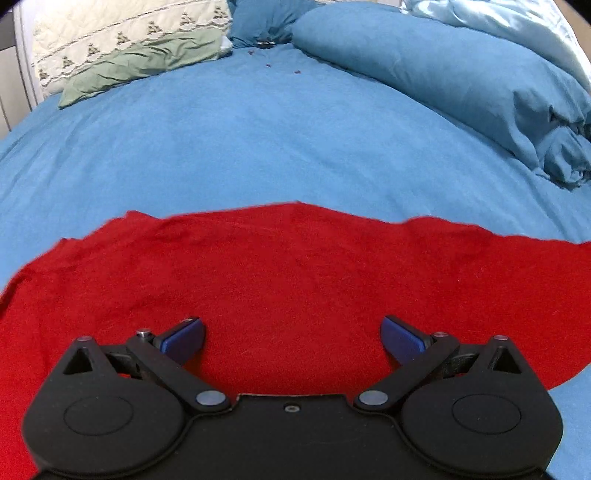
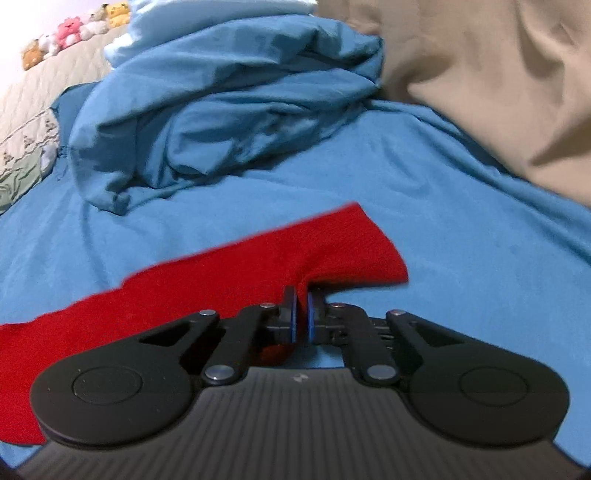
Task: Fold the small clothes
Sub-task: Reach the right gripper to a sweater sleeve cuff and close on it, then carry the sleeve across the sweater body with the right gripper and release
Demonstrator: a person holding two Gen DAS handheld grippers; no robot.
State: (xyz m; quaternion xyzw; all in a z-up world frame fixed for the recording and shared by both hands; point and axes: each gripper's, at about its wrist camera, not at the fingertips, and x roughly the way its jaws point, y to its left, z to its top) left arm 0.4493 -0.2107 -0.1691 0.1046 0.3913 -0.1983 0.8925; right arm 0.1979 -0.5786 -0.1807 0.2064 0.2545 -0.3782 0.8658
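Observation:
A red knit garment (image 1: 295,273) lies spread on the blue bed sheet (image 1: 258,140). My left gripper (image 1: 292,334) is open just above the garment's near part, its blue pads wide apart and holding nothing. In the right wrist view the garment (image 2: 229,273) runs from lower left to a ribbed end at the centre. My right gripper (image 2: 302,312) is shut on the near edge of that ribbed end, with red cloth pinched between the blue pads and lifted slightly off the sheet (image 2: 461,258).
A bunched blue duvet (image 1: 461,85) lies at the far right of the bed and shows in the right wrist view (image 2: 221,103) too. A cream and green pillow (image 1: 125,48) lies at the far left. A tan blanket (image 2: 491,81) lies at the right. Plush toys (image 2: 77,31) line the headboard.

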